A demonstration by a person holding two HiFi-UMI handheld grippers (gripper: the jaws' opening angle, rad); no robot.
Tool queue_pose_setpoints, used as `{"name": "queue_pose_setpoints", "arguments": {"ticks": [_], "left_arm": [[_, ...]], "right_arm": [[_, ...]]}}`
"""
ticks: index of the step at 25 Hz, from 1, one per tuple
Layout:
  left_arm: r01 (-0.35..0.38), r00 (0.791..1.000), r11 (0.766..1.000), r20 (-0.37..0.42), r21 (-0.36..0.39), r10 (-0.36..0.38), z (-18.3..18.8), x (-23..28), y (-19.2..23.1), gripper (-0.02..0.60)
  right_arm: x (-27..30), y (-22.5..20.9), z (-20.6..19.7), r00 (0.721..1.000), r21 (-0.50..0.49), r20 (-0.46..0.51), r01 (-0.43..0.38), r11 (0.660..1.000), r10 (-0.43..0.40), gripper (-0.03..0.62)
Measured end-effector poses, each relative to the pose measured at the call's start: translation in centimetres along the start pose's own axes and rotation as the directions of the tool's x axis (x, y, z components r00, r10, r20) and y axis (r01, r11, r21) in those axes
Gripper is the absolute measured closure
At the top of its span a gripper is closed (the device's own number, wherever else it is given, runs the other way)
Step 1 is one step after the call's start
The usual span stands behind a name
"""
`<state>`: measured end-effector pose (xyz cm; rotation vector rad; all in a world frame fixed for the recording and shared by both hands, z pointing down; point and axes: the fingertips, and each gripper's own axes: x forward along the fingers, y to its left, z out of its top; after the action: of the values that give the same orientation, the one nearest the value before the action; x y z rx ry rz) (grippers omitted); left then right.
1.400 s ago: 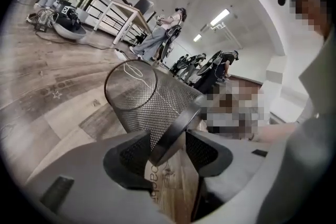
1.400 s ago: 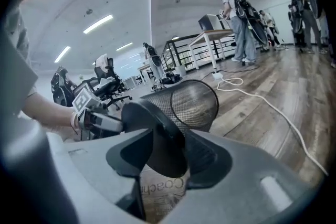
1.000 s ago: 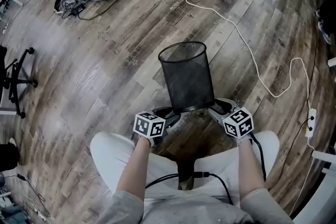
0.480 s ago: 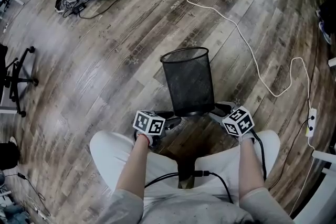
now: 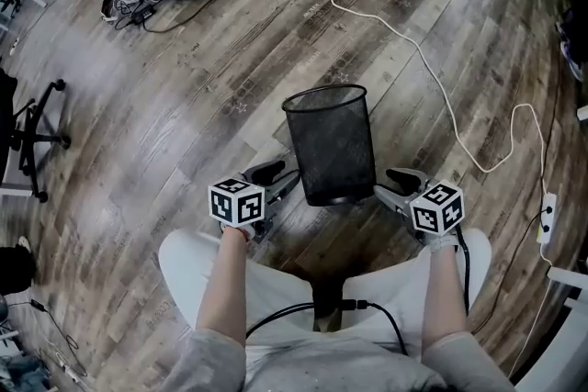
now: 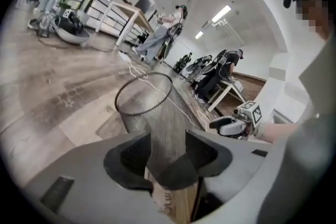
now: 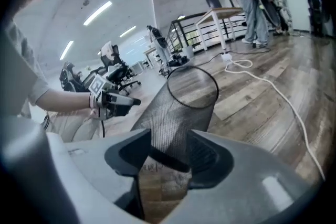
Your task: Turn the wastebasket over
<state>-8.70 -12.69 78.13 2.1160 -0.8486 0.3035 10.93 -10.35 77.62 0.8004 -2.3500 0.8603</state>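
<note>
1. Wastebasket (image 5: pixel 331 147) stood upright on the floor (image 5: pixel 184 106), mouth up, between the two sets of jaws.
2. Left gripper (image 5: pixel 276 177): jaws apart, gripping nothing, the basket's base just to their right.
3. Right gripper (image 5: pixel 395 186): jaws opening, nothing between them, the base just to their left.

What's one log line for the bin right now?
black wire-mesh wastebasket: upright on wood floor, mouth up | left tongs: open, empty, beside it | right tongs: opening, empty, beside it
</note>
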Motion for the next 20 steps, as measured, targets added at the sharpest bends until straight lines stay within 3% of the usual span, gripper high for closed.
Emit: {"name": "queue_pose_setpoints", "arguments": {"ticks": [3, 5, 8, 13, 17, 20], "left_arm": [[-0.028, 0.994, 0.999, 0.105, 0.028, 0.025, 3.1, 0.2, 0.5, 0.380], [-0.039, 0.988, 0.999, 0.150, 0.037, 0.033, 4.5, 0.4, 0.5, 0.380], [-0.047, 0.983, 0.997, 0.179, 0.064, 0.035, 5.5, 0.7, 0.2, 0.380], [-0.047, 0.981, 0.987, 0.191, 0.155, 0.017, 7.4, 1.3, 0.3, 0.380], [-0.068, 0.974, 0.974, 0.226, 0.214, 0.018, 10.6, 2.2, 1.3, 0.379], [-0.068, 0.979, 0.957, 0.205, 0.281, 0.009, 12.2, 3.2, 1.7, 0.377]], "right_arm": [[0.8, -0.1, 3.6, 0.986, 0.077, 0.154, 0.053, 0.996, -0.065, 0.387], [2.4, 0.6, 5.5, 0.977, 0.085, 0.192, 0.077, 0.993, -0.092, 0.387], [4.9, 1.6, 6.6, 0.979, 0.033, 0.159, 0.125, 0.992, -0.129, 0.355], [6.5, 1.8, 5.1, 0.981, -0.082, 0.064, 0.187, 0.979, -0.182, 0.349], [6.2, 1.8, 4.4, 0.982, -0.126, 0.052, 0.186, 0.974, -0.181, 0.374], [5.8, 2.0, 3.8, 0.986, -0.126, 0.052, 0.165, 0.978, -0.160, 0.385]]}}
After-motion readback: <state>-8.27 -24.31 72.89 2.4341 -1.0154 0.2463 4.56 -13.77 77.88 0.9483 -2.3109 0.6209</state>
